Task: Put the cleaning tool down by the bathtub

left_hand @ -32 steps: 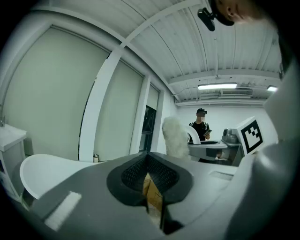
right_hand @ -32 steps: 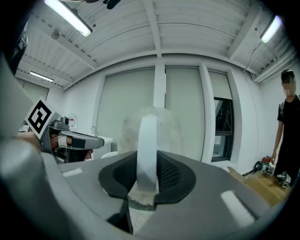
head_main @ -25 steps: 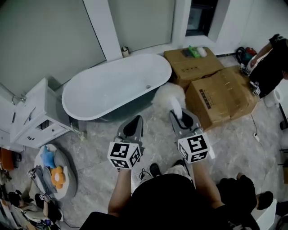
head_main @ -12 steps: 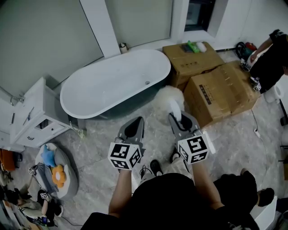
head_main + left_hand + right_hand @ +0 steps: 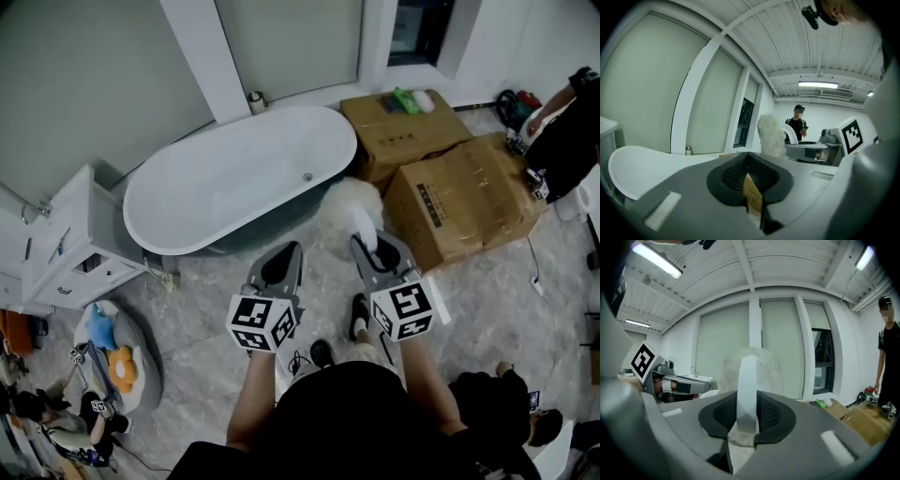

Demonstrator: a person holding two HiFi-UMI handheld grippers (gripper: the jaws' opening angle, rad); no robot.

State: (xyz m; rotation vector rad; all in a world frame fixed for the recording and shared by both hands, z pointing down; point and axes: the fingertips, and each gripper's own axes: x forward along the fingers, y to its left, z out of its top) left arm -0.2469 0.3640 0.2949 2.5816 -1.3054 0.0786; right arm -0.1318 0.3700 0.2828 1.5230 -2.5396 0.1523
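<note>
Right gripper [image 5: 373,251] [image 5: 747,404] clenched on the white handle of the duster [image 5: 352,202] [image 5: 748,380]; handle runs straight out between the pads, with the fluffy white head just ahead of the jaws. In the head view the head sits between the end of the tub [image 5: 225,178] and the nearer box [image 5: 464,197]; cannot tell whether it touches the floor or either of them. Left gripper [image 5: 281,265] [image 5: 748,161] closed with nothing between the pads, tips together, held level beside the right gripper and apart from it, its marker cube toward the person. Tub lies ahead and to the left of both grippers, white inside, dark outer wall; its rim shows low at the left in the left gripper view [image 5: 637,161]. From the left gripper the duster head [image 5: 771,133] stands ahead and to the right. Second box [image 5: 403,131] beyond the first, ahead and right of the right gripper. White cabinet [image 5: 75,244] far left of the left gripper. Another person [image 5: 567,131] [image 5: 887,348] stands well to the right of the right gripper, past the boxes.
</note>
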